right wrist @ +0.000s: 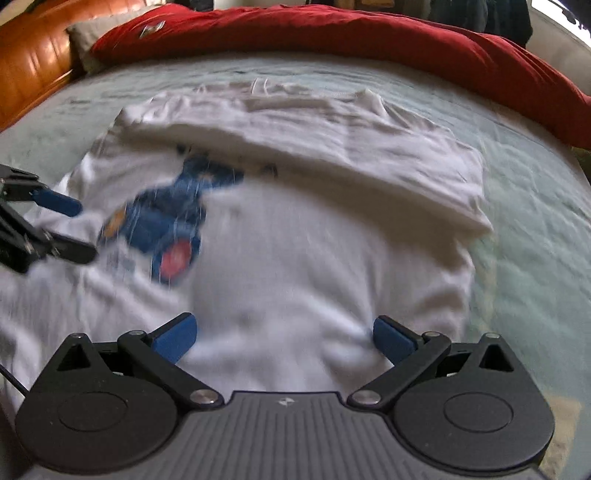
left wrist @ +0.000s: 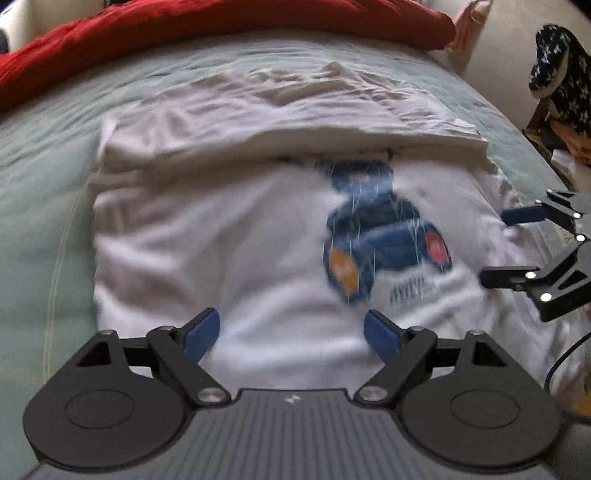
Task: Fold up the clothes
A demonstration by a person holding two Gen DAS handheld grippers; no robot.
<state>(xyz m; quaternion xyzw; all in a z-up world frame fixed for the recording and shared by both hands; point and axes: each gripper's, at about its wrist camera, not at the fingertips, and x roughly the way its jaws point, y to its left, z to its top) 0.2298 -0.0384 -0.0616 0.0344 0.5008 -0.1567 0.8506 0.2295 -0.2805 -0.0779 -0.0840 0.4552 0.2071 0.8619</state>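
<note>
Left wrist view: white T-shirt (left wrist: pixel 258 229) flat on the pale green bed (left wrist: pixel 44 177), print side up, far part already folded over toward the blue print (left wrist: pixel 380 236). Red duvet (left wrist: pixel 184 33) bunched beyond the shirt. Left gripper (left wrist: pixel 291 334) above the shirt's near edge, jaws wide apart, nothing between them. Right gripper (right wrist: pixel 284 338) same: jaws spread wide, empty, over the plain half beside the print. Probably thin cotton: light, limp, no stiffness, creases easily, likely drags on the bed sheet rather than sliding. Not fragile. Best hold judged: pinch the near hem at both corners, one gripper each, taking all layers. Lift evenly to keep the fold line straight; a single-layer pinch risks undoing the far fold.
</note>
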